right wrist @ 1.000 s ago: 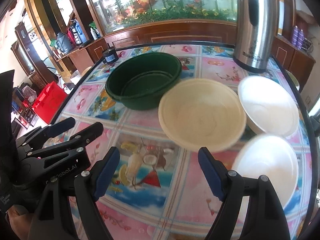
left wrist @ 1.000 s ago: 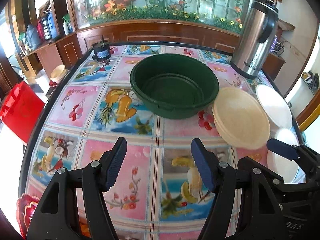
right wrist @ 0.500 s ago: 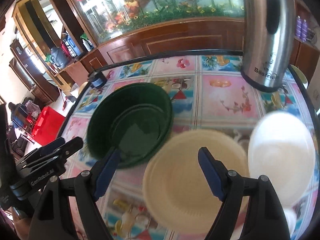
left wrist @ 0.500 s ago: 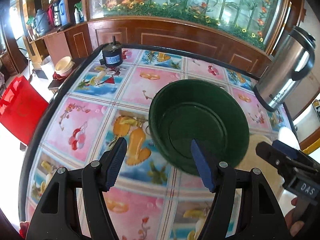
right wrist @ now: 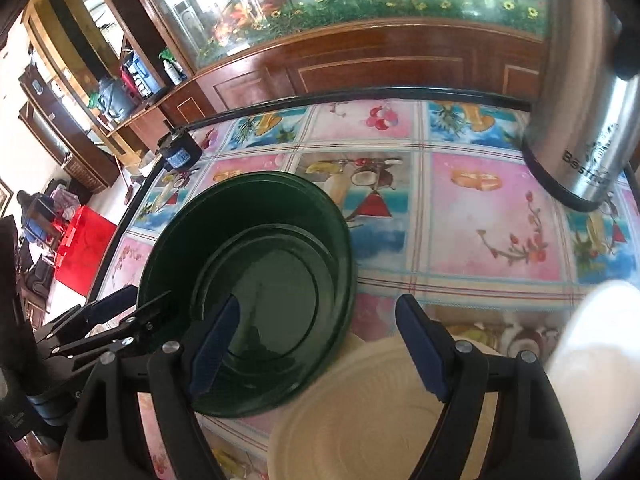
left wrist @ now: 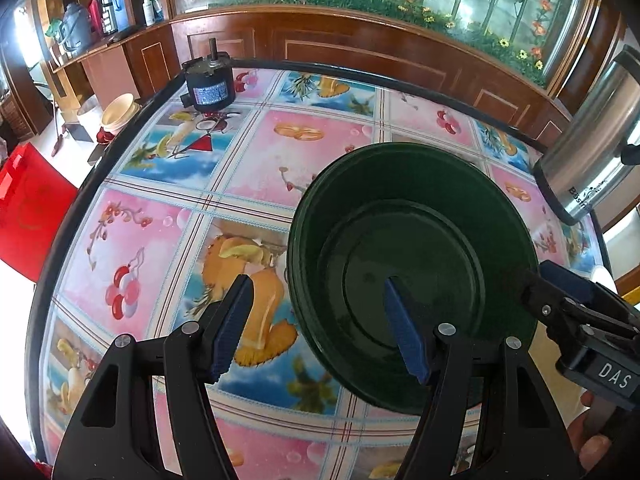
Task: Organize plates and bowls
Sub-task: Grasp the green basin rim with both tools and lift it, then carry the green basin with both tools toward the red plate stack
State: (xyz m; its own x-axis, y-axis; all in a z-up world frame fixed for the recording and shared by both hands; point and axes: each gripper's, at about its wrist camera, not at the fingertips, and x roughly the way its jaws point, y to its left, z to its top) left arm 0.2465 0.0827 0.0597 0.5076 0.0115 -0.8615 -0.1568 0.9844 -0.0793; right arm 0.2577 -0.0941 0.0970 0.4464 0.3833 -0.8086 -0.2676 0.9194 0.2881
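Observation:
A dark green bowl (left wrist: 412,264) stands on the fruit-patterned table; it also shows in the right wrist view (right wrist: 256,280). My left gripper (left wrist: 320,328) is open, straddling the bowl's near left rim, one finger outside and one above the inside. My right gripper (right wrist: 316,344) is open over the bowl's right rim, with a cream ribbed plate (right wrist: 368,412) below it. A white dish (right wrist: 592,344) lies at the right, blurred. The right gripper's tips (left wrist: 568,296) show at the bowl's right side in the left wrist view.
A steel thermos (right wrist: 588,120) stands at the far right of the table (left wrist: 256,152). A small black motor (left wrist: 208,84) sits at the far left corner. A wooden cabinet runs behind the table. A red bag (left wrist: 28,204) lies on the floor at left.
Both grippers have moved forward and down toward the green bowl, which now fills more of each view. The jaws stay open.

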